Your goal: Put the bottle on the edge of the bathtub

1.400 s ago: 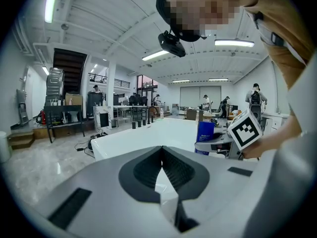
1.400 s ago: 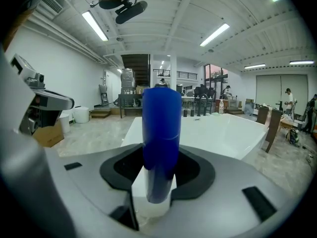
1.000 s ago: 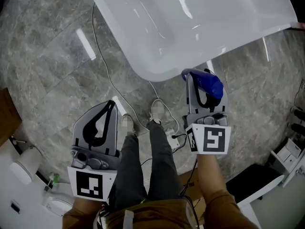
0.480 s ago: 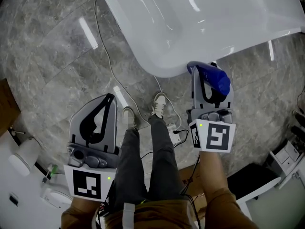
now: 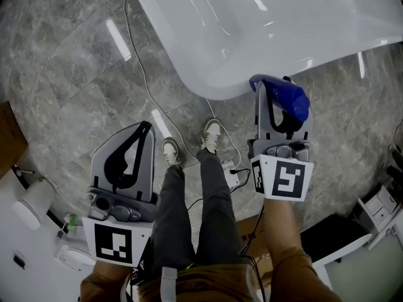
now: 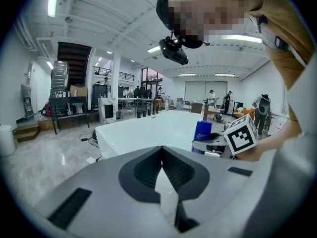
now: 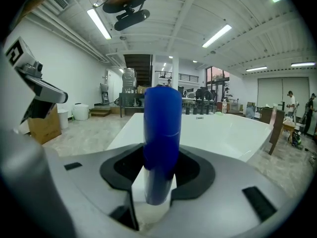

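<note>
A blue bottle [image 5: 291,102] is held in my right gripper [image 5: 274,88], whose jaws are shut on its lower body; it stands upright between them in the right gripper view [image 7: 161,128]. The bottle hangs over the floor just beside the rounded near end of the white bathtub [image 5: 208,83], level with its rim [image 7: 218,128]. My left gripper [image 5: 146,132] hangs lower left over the floor, jaws shut together with nothing between them [image 6: 161,150]. The left gripper view shows the bottle [image 6: 202,131] and the tub [image 6: 143,128] ahead.
A white cable [image 5: 141,74] runs over the grey marble floor to a power strip [image 5: 230,176] by the person's shoes [image 5: 211,134]. A cardboard box [image 5: 9,140] and white fixtures [image 5: 34,209] sit at left; a black stand [image 5: 340,238] at lower right.
My right gripper has carried the bottle a little forward and to the right, closer to the tub's rim. The left gripper has hardly moved.
</note>
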Demonstrator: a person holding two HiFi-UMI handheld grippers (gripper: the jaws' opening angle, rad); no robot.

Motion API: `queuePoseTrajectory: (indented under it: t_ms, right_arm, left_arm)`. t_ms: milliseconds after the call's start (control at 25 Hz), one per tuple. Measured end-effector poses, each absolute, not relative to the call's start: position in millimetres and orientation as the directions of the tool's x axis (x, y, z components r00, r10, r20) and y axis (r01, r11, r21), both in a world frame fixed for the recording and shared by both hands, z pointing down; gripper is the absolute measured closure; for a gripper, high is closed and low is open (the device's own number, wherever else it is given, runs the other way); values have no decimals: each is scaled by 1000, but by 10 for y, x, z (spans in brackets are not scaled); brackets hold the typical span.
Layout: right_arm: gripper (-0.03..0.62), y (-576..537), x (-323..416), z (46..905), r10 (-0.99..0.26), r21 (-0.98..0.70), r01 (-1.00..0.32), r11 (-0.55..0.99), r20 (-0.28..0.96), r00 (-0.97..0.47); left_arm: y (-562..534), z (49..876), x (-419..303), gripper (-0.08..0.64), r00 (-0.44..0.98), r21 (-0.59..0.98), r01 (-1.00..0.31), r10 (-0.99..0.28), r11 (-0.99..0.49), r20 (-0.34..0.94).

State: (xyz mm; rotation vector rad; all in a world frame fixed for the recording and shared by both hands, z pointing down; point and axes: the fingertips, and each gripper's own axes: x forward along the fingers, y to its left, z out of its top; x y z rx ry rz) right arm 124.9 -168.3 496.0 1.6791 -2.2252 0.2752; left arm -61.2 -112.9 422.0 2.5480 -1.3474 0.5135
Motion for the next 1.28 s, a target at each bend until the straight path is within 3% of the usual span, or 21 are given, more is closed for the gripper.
queuePoseTrajectory:
  t_ms: [1280]
  right_arm:
    - [405, -1673, 1197, 4942, -891, 135, -936, 326, 373, -257]
  left_arm:
    - [-1164, 4331, -603, 554, 518, 43, -832, -745, -553, 420]
